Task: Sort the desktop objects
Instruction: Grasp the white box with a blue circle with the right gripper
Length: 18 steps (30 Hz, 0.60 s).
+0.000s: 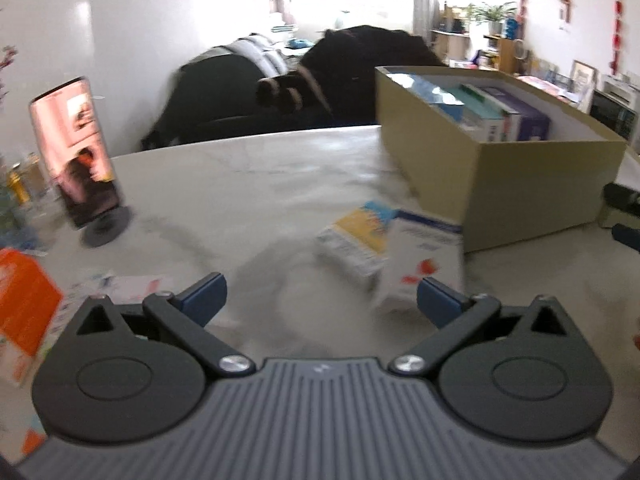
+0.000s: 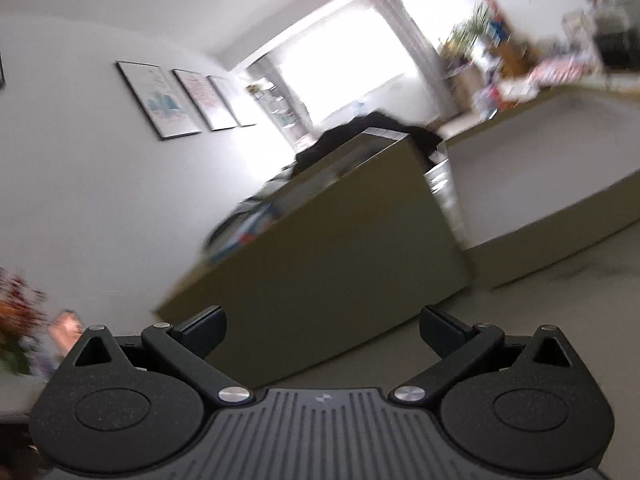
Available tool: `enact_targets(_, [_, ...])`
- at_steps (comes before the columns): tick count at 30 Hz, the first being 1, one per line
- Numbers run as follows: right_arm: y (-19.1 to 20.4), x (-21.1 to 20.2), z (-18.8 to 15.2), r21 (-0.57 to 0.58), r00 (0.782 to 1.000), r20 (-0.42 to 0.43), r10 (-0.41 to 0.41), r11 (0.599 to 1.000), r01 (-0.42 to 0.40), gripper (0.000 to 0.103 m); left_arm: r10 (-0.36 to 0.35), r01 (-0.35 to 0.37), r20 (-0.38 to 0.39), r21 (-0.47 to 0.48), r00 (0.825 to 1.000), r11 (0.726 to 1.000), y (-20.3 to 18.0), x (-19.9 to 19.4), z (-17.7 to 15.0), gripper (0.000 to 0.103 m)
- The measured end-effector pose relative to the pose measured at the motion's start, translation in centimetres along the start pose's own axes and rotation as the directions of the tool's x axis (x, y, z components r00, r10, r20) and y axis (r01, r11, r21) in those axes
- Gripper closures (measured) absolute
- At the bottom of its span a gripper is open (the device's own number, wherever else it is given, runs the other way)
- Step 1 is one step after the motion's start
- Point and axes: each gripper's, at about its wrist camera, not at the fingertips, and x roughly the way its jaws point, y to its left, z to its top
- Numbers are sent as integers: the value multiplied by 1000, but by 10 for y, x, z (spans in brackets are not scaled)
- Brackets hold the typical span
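- Left gripper (image 1: 320,300) right up front, blue-padded fingers spread wide, nothing between them, hanging over the pale marble table (image 1: 240,184).
- Just past its right-side finger: white carton with red marks (image 1: 420,264), standing a bit tilted, touching or overlapping a yellow-and-blue carton (image 1: 356,240) lying flat behind it.
- Beyond those two, close by: open tan cardboard box (image 1: 500,176) already holding a few upright packs, blue, teal and purple.
- Far left edge: orange box (image 1: 24,308), some flat printed papers (image 1: 120,286) next to it.
- Back left: pink cylindrical can (image 1: 76,152) leaning, on a dark round base.
- Right gripper (image 2: 322,330) also wide apart and empty, camera tilted hard, everything blurry.
- Straight ahead of it, same tan box (image 2: 340,256) seen from the side, very close, filling the middle of the right wrist view.
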Motion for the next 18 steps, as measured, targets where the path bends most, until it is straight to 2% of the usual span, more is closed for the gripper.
enact_targets(3, [9, 7, -2, 49, 991, -77, 107, 993, -103, 0, 44, -44, -2, -23, 999, 999, 19, -7, -5, 0])
enact_targets(7, [41, 17, -10, 30, 950, -183, 254, 967, -252, 0, 86, -86, -4, -61, 996, 994, 46, -13, -11, 0])
enact_targets(9, [60, 26, -16, 25, 914, -241, 327, 943, -331, 0, 97, -98, -11, -80, 995, 992, 58, -13, -14, 0])
enact_targets(12, [89, 42, -25, 36, 846, -354, 398, 910, -413, 0, 99, -100, -15, -111, 995, 989, 76, -14, -18, 0])
enact_targets(15, [112, 55, -38, 44, 788, -448, 423, 890, -453, 0, 74, -74, -4, -161, 997, 984, 95, -16, -22, 0])
enact_targets(18, [126, 71, -54, 104, 734, -520, 436, 886, -453, 0, 20, -18, 8, -258, 1000, 966, 118, -18, -29, 0])
